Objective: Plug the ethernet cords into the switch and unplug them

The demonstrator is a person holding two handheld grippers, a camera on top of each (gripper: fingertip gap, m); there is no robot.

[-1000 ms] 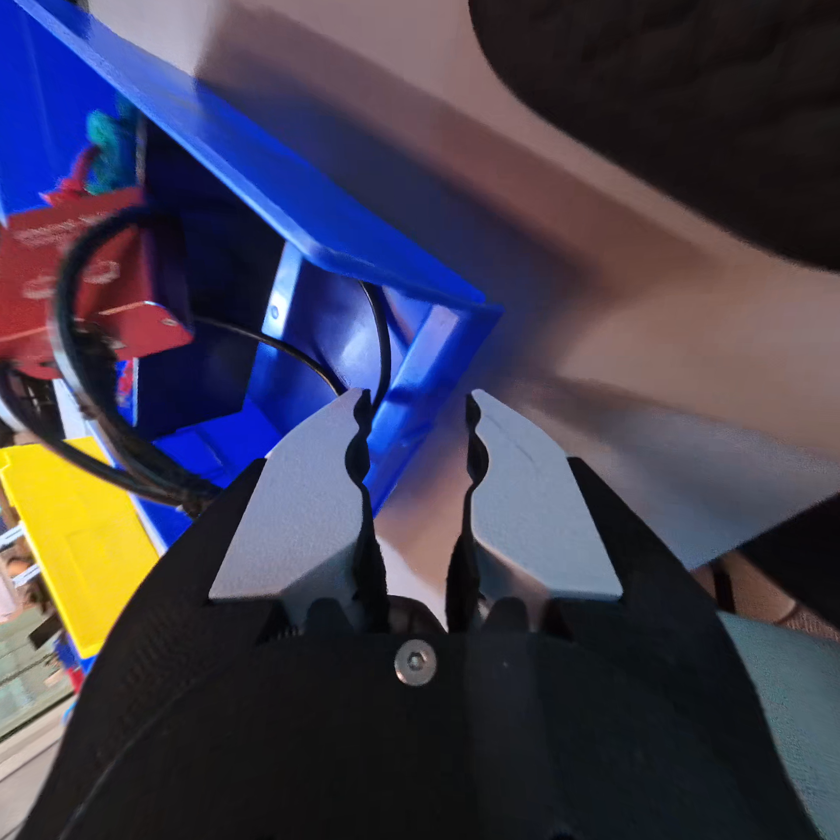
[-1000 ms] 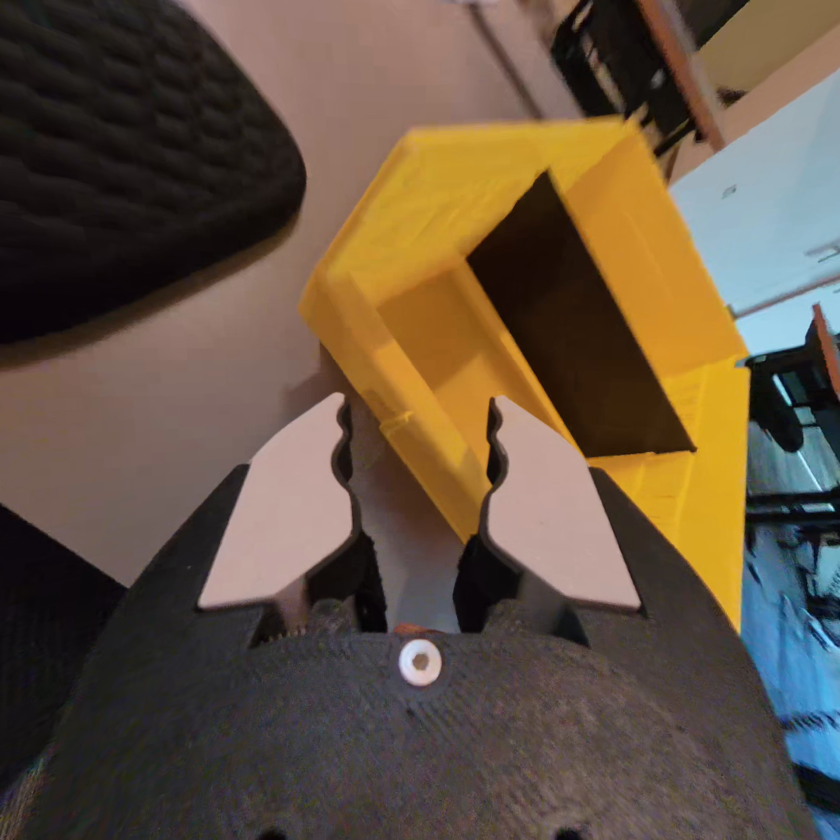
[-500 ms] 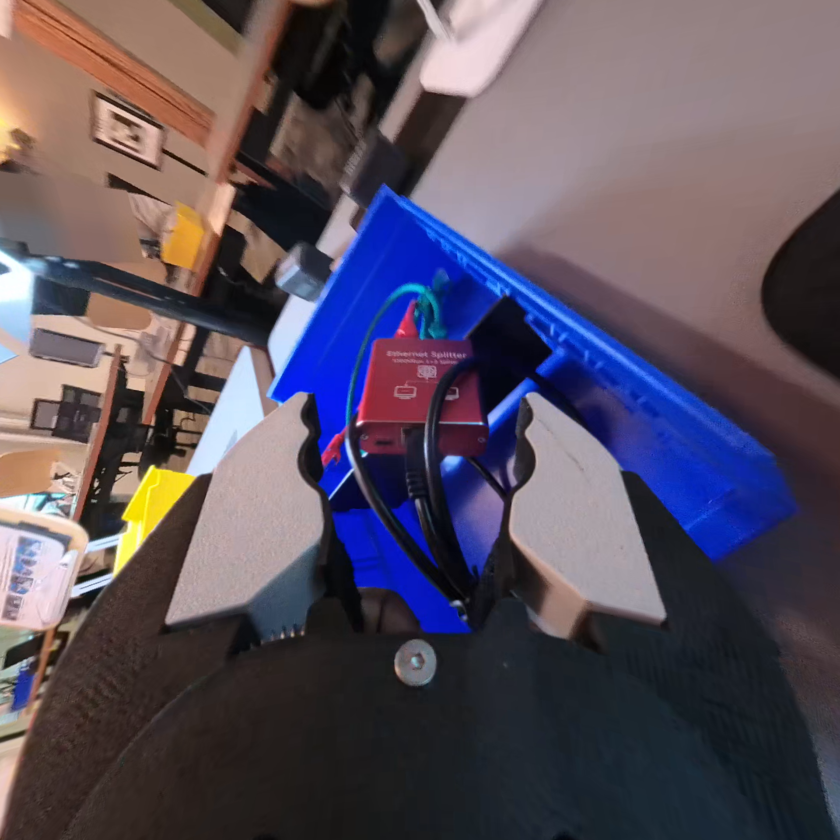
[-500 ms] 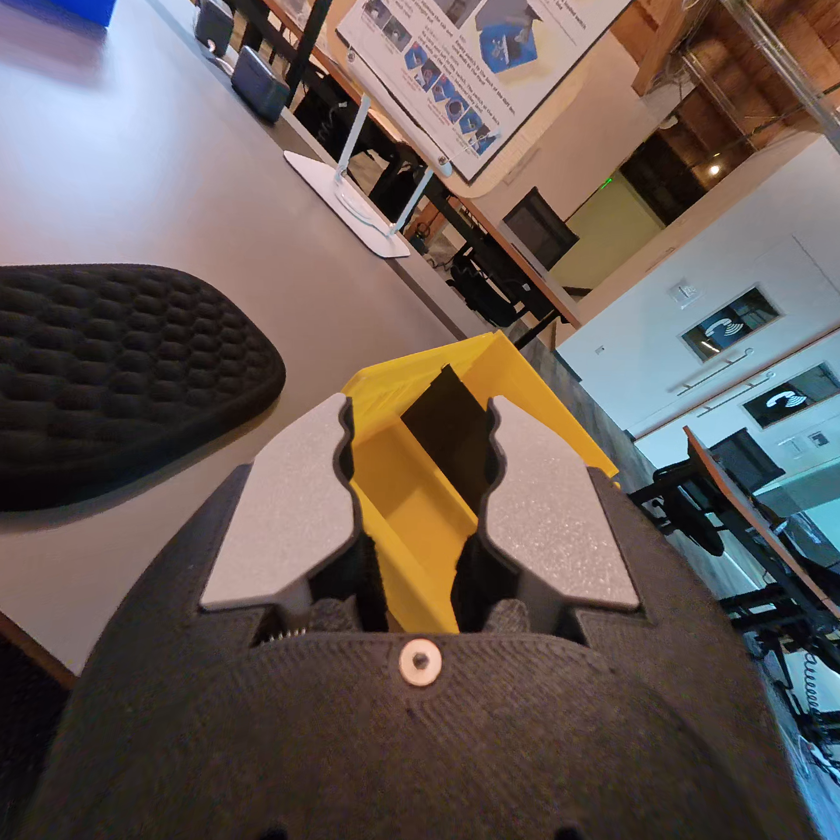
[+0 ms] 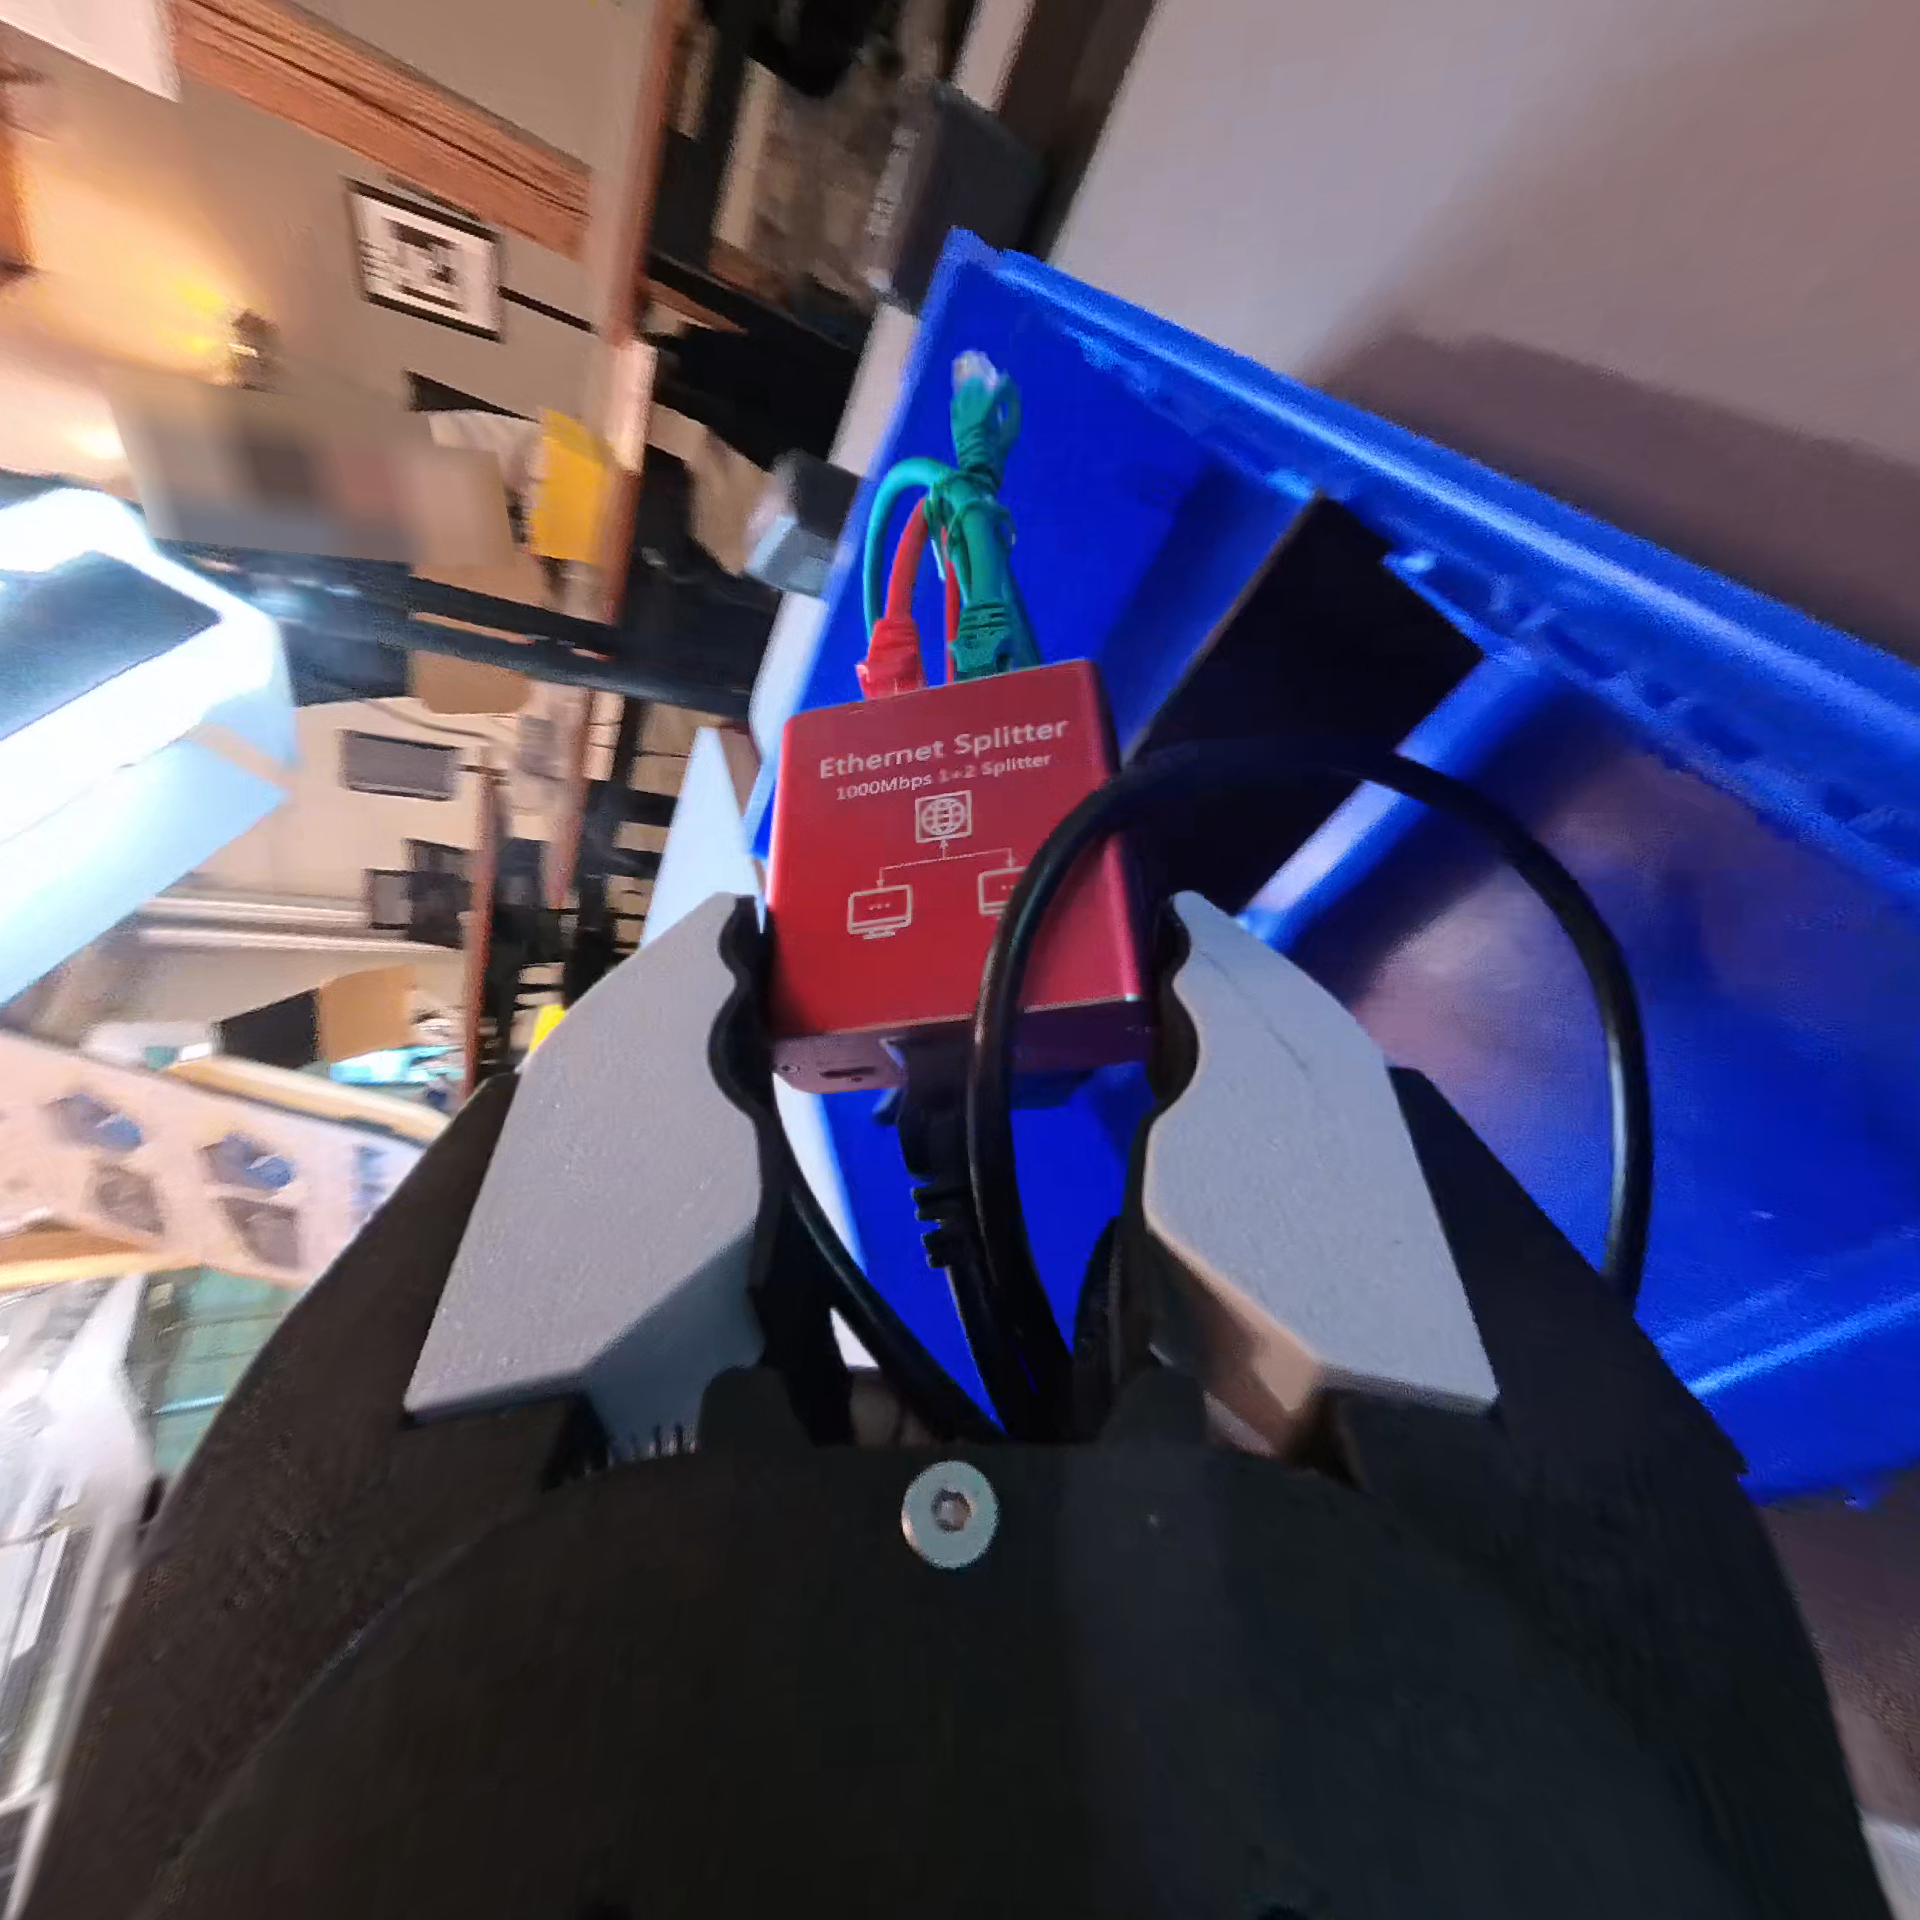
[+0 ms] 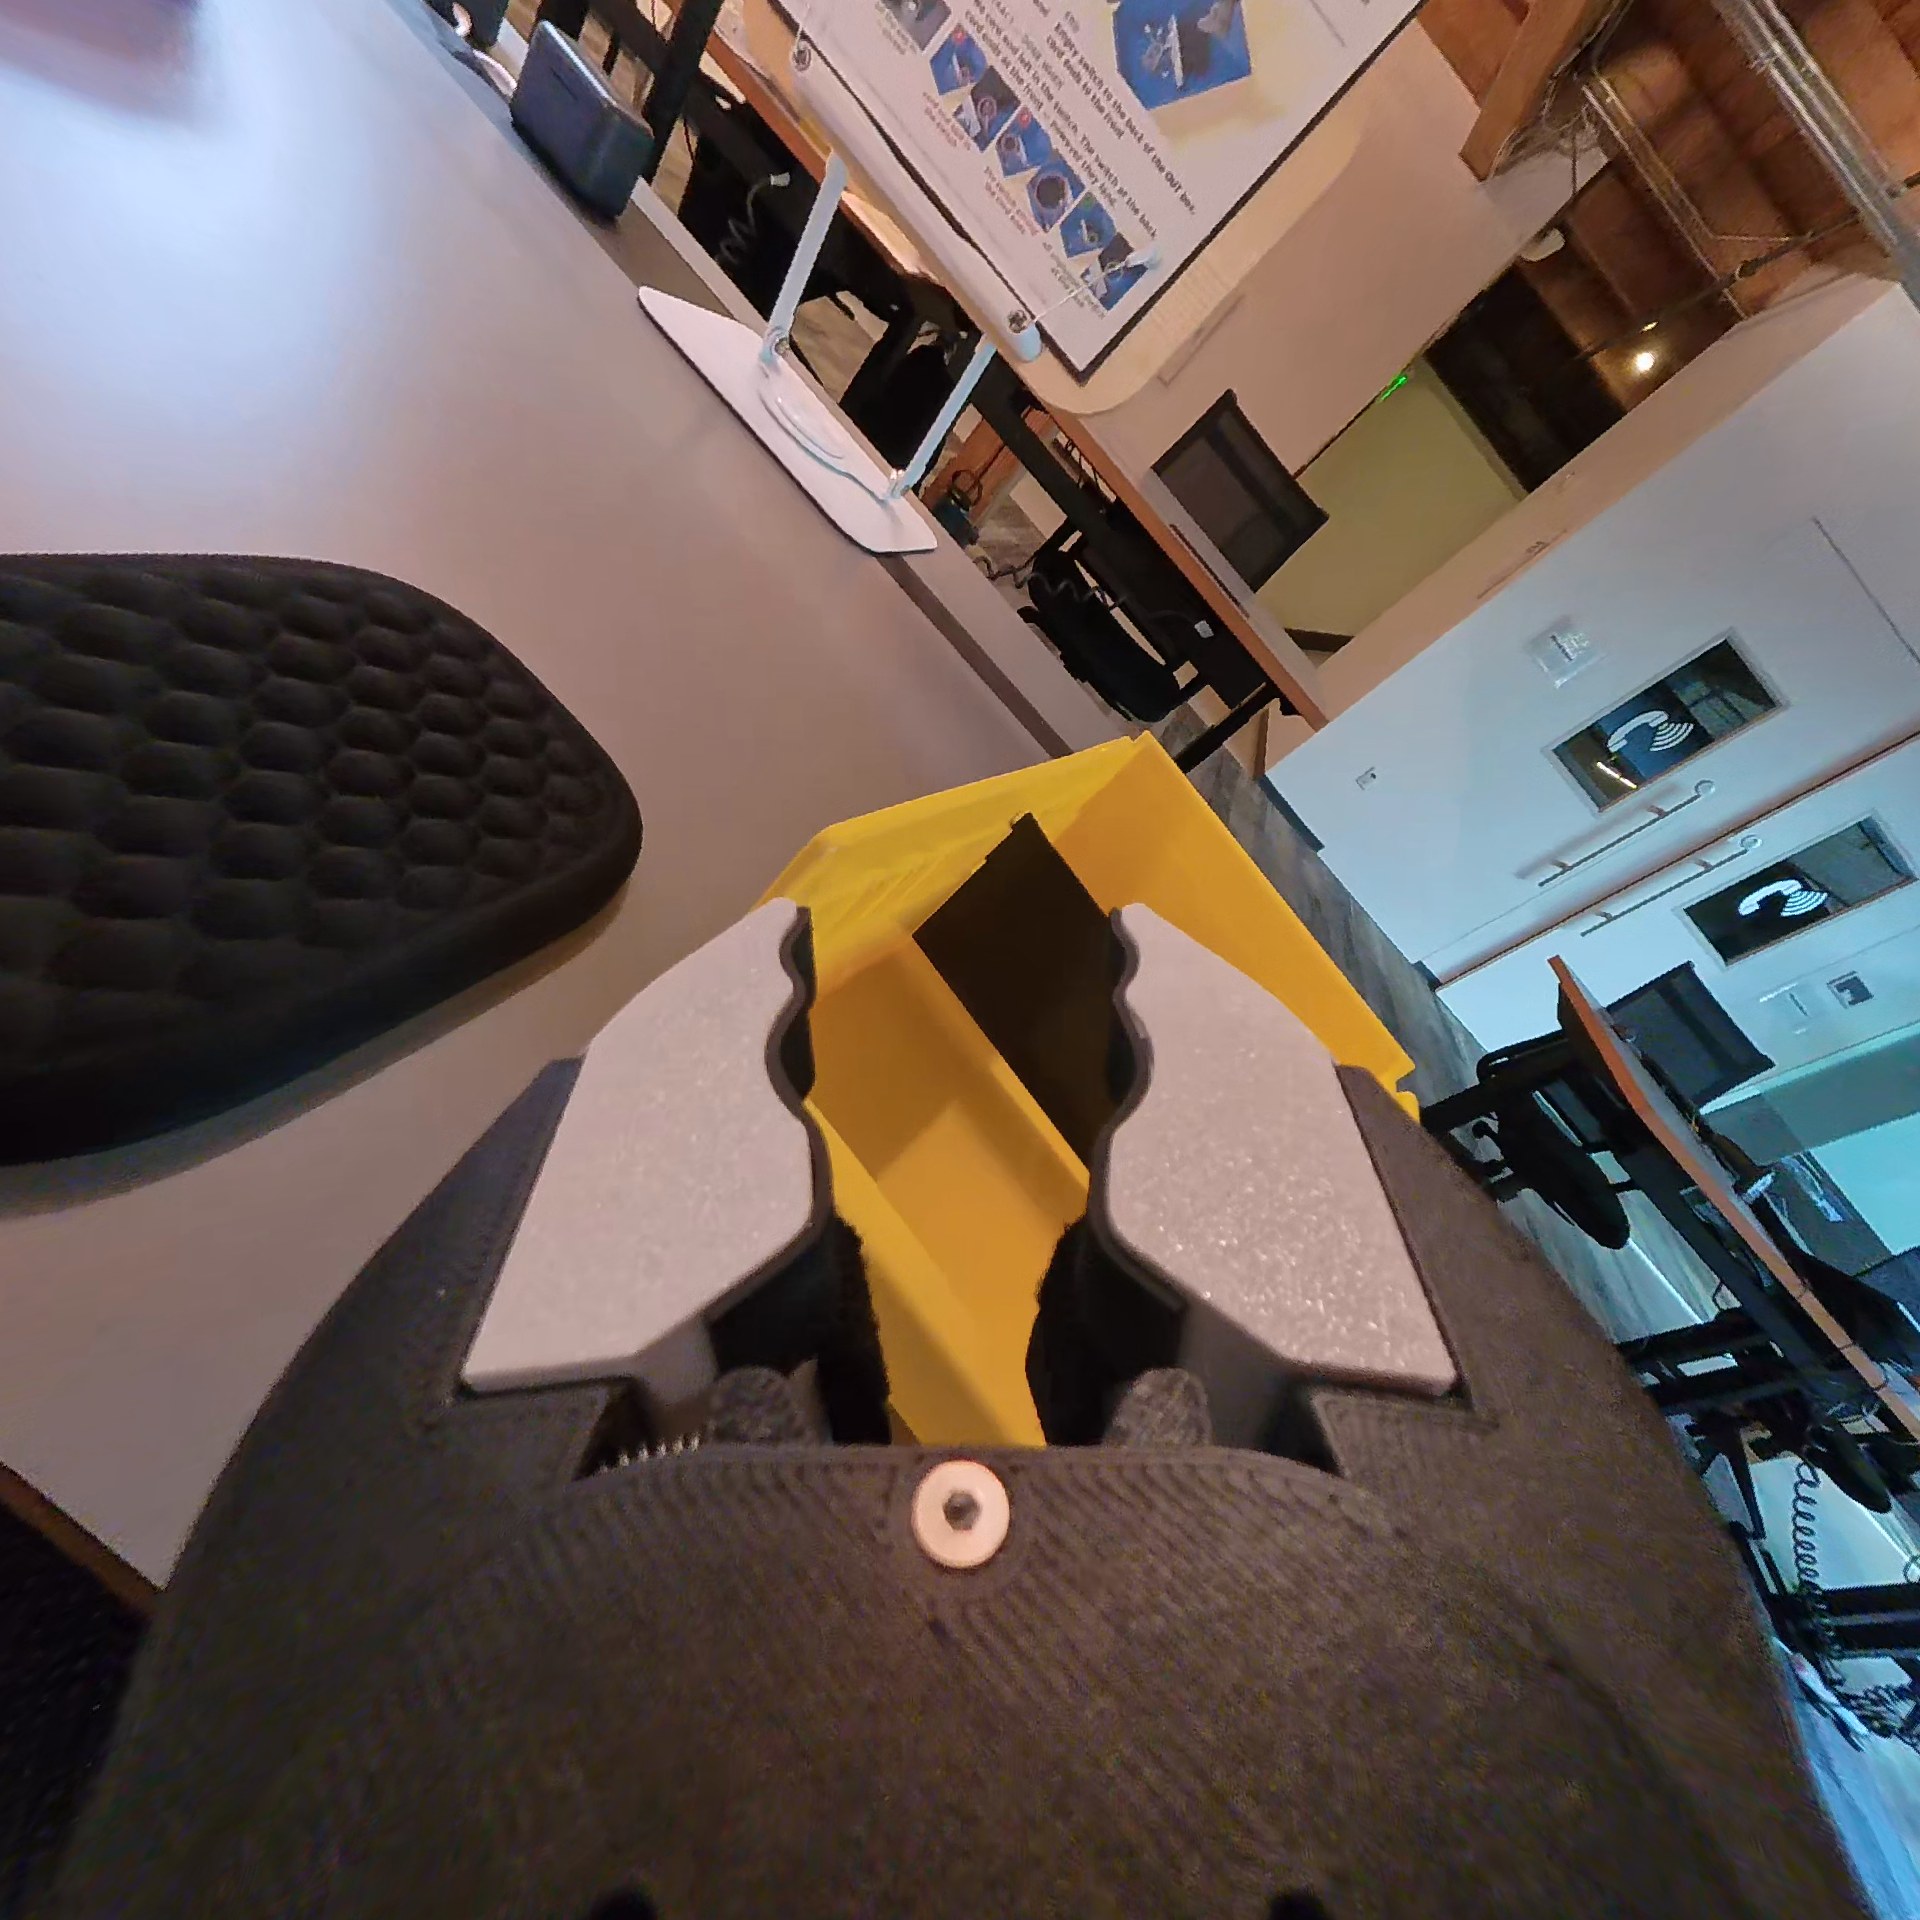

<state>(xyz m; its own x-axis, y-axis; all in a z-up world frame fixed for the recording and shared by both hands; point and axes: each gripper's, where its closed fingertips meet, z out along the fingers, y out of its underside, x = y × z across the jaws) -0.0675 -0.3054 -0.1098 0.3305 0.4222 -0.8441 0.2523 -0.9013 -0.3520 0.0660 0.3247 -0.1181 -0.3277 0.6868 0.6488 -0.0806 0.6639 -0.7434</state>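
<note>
Tabletop grey and matte fills your right wrist view (image 6: 312, 436), carrying a black honeycomb-textured pad (image 6: 260, 790) on the left, a yellow bin (image 6: 1164, 904) straight ahead and a white stand base (image 6: 790, 416) farther back near the edge. Your right tongs (image 6: 961, 956) are spread apart with nothing between them, framing the yellow bin and the black divider (image 6: 1029, 966) standing inside it. Beyond the tabletop the room opens out: a large poster board (image 6: 1049, 135), wooden ceiling beams, white walls and other desks with dark chairs. In your left wrist view, your left tongs (image 5: 956, 935) sit on either side of the red switch (image 5: 935, 831), the pads touching or almost touching its flanks; whether they are squeezing it you cannot tell. The switch is in a blue bin (image 5: 1558, 727), with a red cord (image 5: 899, 613) and a green cord (image 5: 977, 551) plugged into its far end, and a black cable (image 5: 1299, 769) from its near end looping over it. A blurred room with wooden trim and a framed picture (image 5: 426, 260) lies behind.
</note>
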